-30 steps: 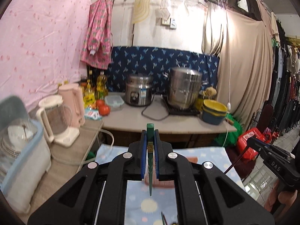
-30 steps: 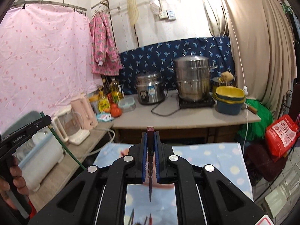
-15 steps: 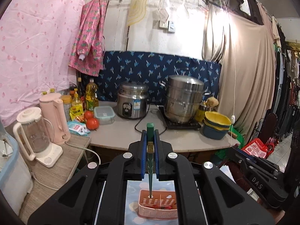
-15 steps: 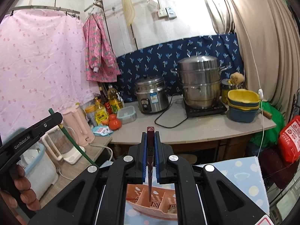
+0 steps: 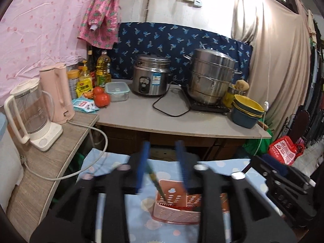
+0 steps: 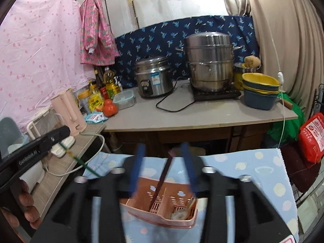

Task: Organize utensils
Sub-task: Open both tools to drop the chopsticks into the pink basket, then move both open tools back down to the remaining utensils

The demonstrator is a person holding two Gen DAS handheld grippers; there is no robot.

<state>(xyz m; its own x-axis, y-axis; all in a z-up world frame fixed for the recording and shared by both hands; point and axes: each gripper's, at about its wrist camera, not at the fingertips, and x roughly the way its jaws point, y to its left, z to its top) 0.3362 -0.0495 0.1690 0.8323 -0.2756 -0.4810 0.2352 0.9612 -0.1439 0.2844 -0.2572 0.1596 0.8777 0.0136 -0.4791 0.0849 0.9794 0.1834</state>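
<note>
The pink basket (image 5: 176, 212) on the dotted blue cloth (image 6: 253, 174) was taken as the landmark, and both utensils were found inside it. The green chopstick (image 5: 157, 184) was seen leaning with its tip in the basket's left compartment, and the dark red chopstick (image 6: 161, 184) was seen standing tilted in a slotted compartment of the same basket (image 6: 162, 210), with a rounded pale item lying in the compartment just to its right. Half a second earlier each stick had been clenched upright between closed blue pads; now the pads of the left gripper (image 5: 163, 164) and of the right gripper (image 6: 163, 166) were parted wide and blurred, and neither stick was touched by them. Both claws were therefore judged released, and the two sticks were judged to have been dropped at almost the same instant. Above the basket the grippers were held, and beyond it the grey counter (image 5: 182, 121) with the rice cooker (image 5: 151, 75) and the steel steamer pot (image 5: 210, 77) was seen. For the task, this pair of utensils was judged sorted; whether more remained on the cloth could not be told, since the area nearer than the basket was hidden by the gripper bodies.
</note>
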